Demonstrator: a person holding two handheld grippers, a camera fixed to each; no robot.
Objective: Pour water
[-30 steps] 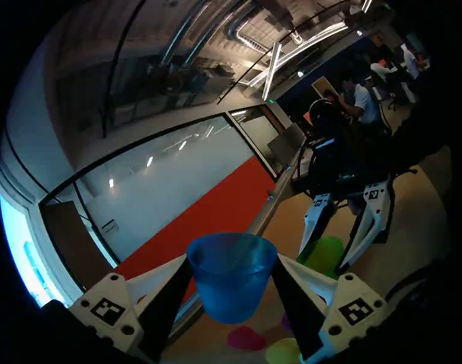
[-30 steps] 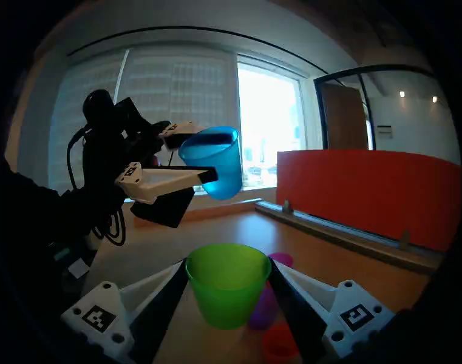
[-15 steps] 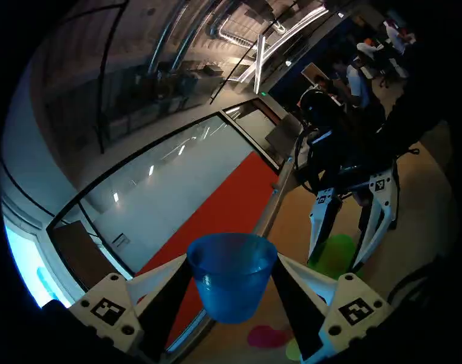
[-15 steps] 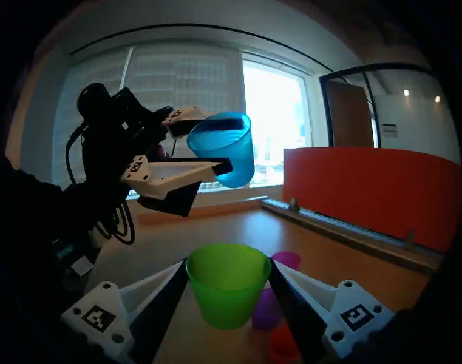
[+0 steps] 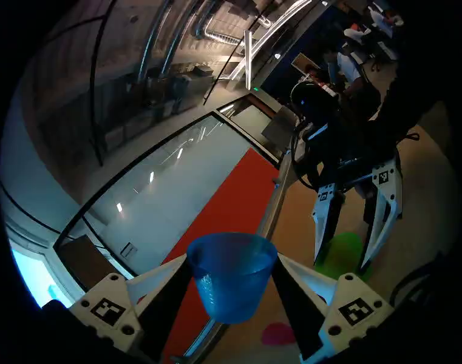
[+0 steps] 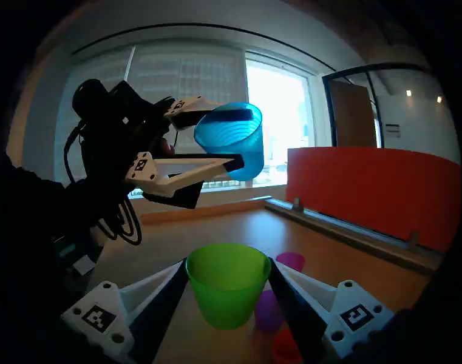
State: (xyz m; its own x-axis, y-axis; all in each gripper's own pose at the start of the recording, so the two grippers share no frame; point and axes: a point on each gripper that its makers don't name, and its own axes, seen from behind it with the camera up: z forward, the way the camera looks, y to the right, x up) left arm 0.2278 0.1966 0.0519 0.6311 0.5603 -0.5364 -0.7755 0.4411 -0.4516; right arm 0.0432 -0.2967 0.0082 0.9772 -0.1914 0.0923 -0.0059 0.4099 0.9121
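Note:
My left gripper (image 5: 231,285) is shut on a translucent blue cup (image 5: 231,276). In the right gripper view that blue cup (image 6: 231,139) hangs high at upper centre, tilted, with the left gripper (image 6: 221,138) and a dark-sleeved hand around it. My right gripper (image 6: 228,285) is shut on a green cup (image 6: 227,282), held upright below the blue one. In the left gripper view the right gripper (image 5: 351,255) stands farther off at right, clamping the green cup (image 5: 343,255) above the wooden table (image 5: 297,224).
Small cups lie on the wooden table (image 6: 352,267): a magenta one (image 6: 289,261), a purple one (image 6: 266,309) and a red one (image 6: 285,349) beside my right fingers. A red partition (image 6: 376,191) runs along the table's far edge. Windows stand behind; people sit far off.
The left gripper has lifted the blue cup higher and tipped it further, moving it right and closer over the green cup. The right gripper and green cup stay put.

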